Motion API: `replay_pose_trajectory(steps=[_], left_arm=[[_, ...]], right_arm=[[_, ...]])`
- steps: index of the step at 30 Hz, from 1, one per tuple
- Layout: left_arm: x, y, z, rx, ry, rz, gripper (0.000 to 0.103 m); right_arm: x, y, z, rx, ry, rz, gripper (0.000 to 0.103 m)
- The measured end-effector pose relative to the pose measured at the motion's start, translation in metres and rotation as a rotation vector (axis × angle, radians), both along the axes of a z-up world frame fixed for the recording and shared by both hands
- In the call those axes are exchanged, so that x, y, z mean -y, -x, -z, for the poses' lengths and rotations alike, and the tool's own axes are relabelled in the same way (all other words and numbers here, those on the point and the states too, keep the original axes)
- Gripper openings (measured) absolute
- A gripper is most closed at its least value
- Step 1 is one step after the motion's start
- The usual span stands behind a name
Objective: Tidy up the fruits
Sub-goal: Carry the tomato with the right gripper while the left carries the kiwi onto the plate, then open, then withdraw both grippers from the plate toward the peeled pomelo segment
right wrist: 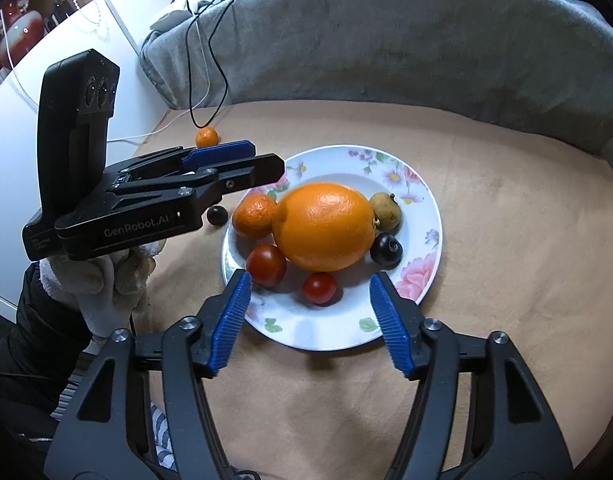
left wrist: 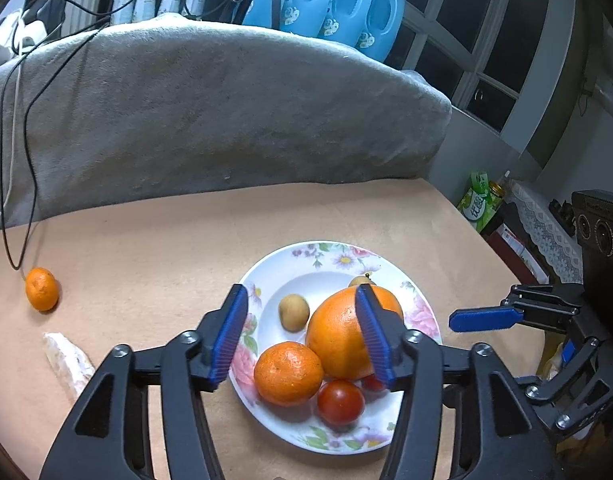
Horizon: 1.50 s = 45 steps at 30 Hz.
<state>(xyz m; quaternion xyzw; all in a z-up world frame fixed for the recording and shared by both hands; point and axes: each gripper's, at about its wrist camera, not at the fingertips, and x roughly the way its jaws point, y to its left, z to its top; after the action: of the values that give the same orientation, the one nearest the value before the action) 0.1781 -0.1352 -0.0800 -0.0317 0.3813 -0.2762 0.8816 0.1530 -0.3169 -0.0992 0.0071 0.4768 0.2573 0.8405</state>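
Observation:
A floral plate [right wrist: 422, 248] [left wrist: 290, 264] holds a big orange [right wrist: 324, 226] [left wrist: 338, 336], a mandarin [right wrist: 253, 216] [left wrist: 287, 373], two tomatoes [right wrist: 266, 265] [right wrist: 319, 288], a brown fruit [right wrist: 385, 211] [left wrist: 293, 313] and a dark plum [right wrist: 385, 249]. A loose mandarin [left wrist: 42, 289] [right wrist: 207, 137] lies far left on the table, and a dark fruit [right wrist: 217, 215] sits just off the plate's left rim. My left gripper [left wrist: 302, 332] is open and empty above the plate. My right gripper [right wrist: 310, 316] is open and empty over the plate's near rim.
The table has a tan cover [right wrist: 506, 320]. A grey blanket [left wrist: 226, 112] lies behind it, with black cables [left wrist: 26, 120] hanging down near the loose mandarin. A pale wrapper [left wrist: 68, 360] lies at the left. Blue detergent bottles [left wrist: 346, 4] stand at the back.

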Motion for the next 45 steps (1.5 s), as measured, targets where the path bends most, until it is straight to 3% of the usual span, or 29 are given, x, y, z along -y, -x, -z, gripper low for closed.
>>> replay_pose_trajectory(steps=[3, 8, 17, 34, 45], left_arm=[[-0.002, 0.001, -0.001, -0.005, -0.005, -0.016, 0.067], [-0.008, 0.003, -0.002, -0.011, -0.007, -0.043, 0.070], [-0.039, 0.013, -0.009, 0.013, -0.013, -0.104, 0.070], [-0.118, 0.047, -0.004, 0.027, -0.010, -0.284, 0.070], [-0.136, 0.058, 0.018, -0.016, -0.023, -0.307, 0.070]], right_arm=[[-0.001, 0.002, -0.002, 0.017, 0.000, -0.005, 0.080], [-0.006, 0.005, -0.006, 0.057, 0.022, -0.007, 0.091], [-0.017, 0.006, -0.018, 0.114, 0.027, -0.017, 0.092], [-0.038, -0.033, -0.025, 0.057, -0.084, -0.022, 0.092], [-0.082, -0.058, -0.022, -0.012, -0.142, -0.095, 0.092]])
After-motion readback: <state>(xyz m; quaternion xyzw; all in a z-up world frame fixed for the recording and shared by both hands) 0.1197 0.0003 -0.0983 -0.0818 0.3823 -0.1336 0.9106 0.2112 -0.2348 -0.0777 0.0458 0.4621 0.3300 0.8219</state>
